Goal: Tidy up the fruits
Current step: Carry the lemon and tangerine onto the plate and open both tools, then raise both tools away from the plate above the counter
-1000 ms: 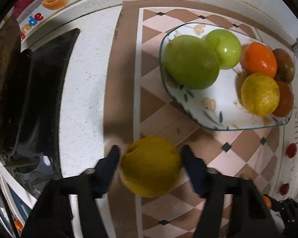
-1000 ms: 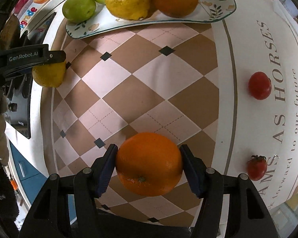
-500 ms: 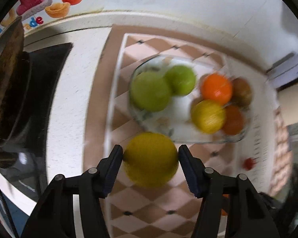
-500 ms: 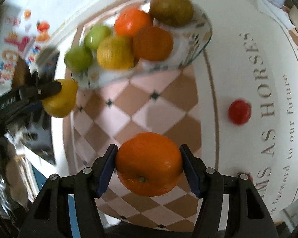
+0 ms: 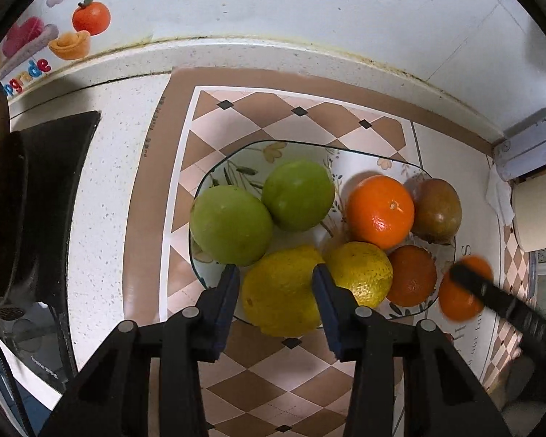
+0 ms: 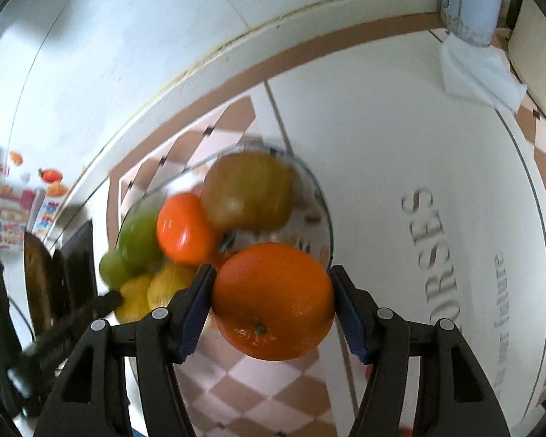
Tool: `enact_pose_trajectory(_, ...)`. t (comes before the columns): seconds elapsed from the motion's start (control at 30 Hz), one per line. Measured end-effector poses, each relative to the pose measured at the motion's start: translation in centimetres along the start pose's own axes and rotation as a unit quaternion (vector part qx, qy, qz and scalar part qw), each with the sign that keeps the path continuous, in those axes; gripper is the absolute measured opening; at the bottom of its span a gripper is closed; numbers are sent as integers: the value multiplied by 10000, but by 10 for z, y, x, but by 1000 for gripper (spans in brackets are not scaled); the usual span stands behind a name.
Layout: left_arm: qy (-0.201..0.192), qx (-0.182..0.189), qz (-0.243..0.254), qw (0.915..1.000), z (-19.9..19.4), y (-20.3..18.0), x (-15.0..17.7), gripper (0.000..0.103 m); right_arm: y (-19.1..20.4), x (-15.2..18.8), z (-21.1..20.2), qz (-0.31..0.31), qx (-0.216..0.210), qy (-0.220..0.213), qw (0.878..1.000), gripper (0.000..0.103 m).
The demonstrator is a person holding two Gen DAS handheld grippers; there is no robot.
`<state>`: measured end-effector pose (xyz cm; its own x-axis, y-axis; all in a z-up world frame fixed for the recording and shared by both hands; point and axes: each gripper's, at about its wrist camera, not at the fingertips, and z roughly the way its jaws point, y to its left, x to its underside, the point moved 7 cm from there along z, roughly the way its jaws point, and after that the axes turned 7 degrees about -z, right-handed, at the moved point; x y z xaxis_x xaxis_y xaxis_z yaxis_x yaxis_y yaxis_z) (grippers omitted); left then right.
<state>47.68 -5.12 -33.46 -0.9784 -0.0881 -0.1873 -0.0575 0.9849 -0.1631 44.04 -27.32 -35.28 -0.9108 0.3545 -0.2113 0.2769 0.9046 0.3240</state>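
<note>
At frame centre-bottom, the closing left gripper (image 5: 277,287) clamps a lemon (image 5: 282,291), long axis diagonal; the right gripper (image 6: 271,300) grips an orange (image 6: 273,300), stem end down-frame.

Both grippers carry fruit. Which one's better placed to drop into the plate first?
Left. Its closing jaws hold the lemon over the plate's near rim. The right gripper's orange looks just outside the rim.

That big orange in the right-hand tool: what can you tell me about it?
The round, glossy orange has dimpled peel and a small green-brown stem scar facing the camera. It sits squeezed between the blue pads of the black right tool, one on each side, lifted clear of the checkered mat. It hangs at the near edge of the glass flower-patterned plate of fruit.
</note>
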Motion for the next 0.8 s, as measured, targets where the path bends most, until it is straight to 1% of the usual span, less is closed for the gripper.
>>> enact_pose_trajectory(0.1, -17, -65, 26, 10000, 1, -1, -2, 39, -1, -12, 5, -61, 150, -10, 9999, 66)
enact_pose_trajectory(0.2, -62, -176, 88, 9998, 0, -2, -4, 39, -4, -16, 15, -79, 135, 110, 9998, 67)
enact_pose_trajectory(0.23, -89, -232, 115, 9996, -1, -2, -4, 40, -4, -16, 18, -64, 98, 173, 9998, 70)
enact_pose_trajectory(0.27, -100, -289, 121, 9995, -2, -1, -4, 41, -6, -15, 20, -69, 67, 201, 9998, 82)
enact_pose_trajectory(0.3, -117, -301, 109, 9994, -4, -1, -4, 41, -5, -15, 22, -64, 61, 190, 9998, 87)
enact_pose_trajectory(0.33, -137, -288, 78, 9995, -6, 0, -4, 43, -5, -15, 20, -62, 88, 142, 9998, 90)
enact_pose_trajectory(0.37, -152, -294, 45, 9994, -7, 2, -4, 45, -5, -14, 18, -85, 110, 109, 9998, 90)
enact_pose_trajectory(0.4, -181, -289, 23, 9994, -9, 3, -4, 48, -5, -13, 14, -114, 117, 94, 9998, 90)
enact_pose_trajectory(0.43, -220, -278, -5, 9994, -12, 5, -4, 57, -3, -13, 10, -156, 121, 64, 9998, 91)
enact_pose_trajectory(0.47, -245, -290, -23, 9993, -14, 6, -4, 65, -3, -12, 5, -211, 163, 47, 9996, 95)
enact_pose_trajectory(0.5, -275, -310, -23, 9991, -17, 7, -3, 81, -1, -9, 1, -280, 237, 33, 9993, 97)
enact_pose_trajectory(0.53, -318, -337, -14, 9989, -20, 9, -2, 89, 2, -6, -5, -409, 387, 6, 9984, 97)
enact_pose_trajectory(0.63, -403, -386, 25, 9984, -29, 10, 4, 89, 9, 3, -19, -696, 714, -90, 9950, 97)
enact_pose_trajectory(0.8, -518, -438, 80, 9977, -43, 14, 22, 89, 26, 29, -43, -1115, 1114, -306, 9870, 97)
